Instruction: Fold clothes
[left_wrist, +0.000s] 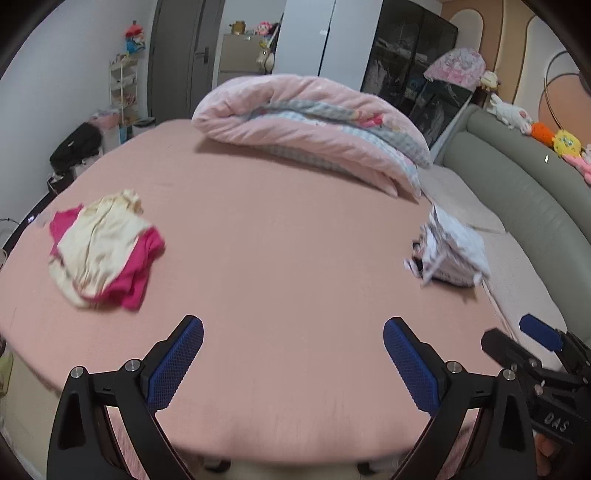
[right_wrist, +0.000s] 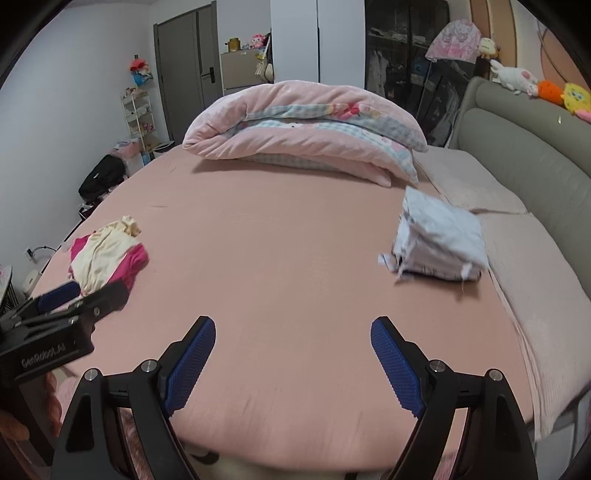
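A crumpled heap of cream and magenta clothes (left_wrist: 99, 251) (right_wrist: 107, 254) lies on the left of the pink bed (left_wrist: 277, 258) (right_wrist: 277, 258). A folded white patterned garment (left_wrist: 452, 251) (right_wrist: 439, 240) rests on the right side. My left gripper (left_wrist: 293, 332) hovers open over the bed's near edge with nothing between its blue pads. My right gripper (right_wrist: 293, 330) is open too and holds nothing. Each gripper shows at the edge of the other's view: the right gripper (left_wrist: 532, 339) at the right, the left gripper (right_wrist: 74, 295) at the left, in front of the heap.
A rolled pink quilt (left_wrist: 314, 129) (right_wrist: 303, 125) lies across the far side of the bed. A grey-green padded headboard (left_wrist: 524, 177) (right_wrist: 528, 158) with plush toys on top runs along the right. Shelves, a black bag (left_wrist: 75, 146) and a wardrobe stand beyond.
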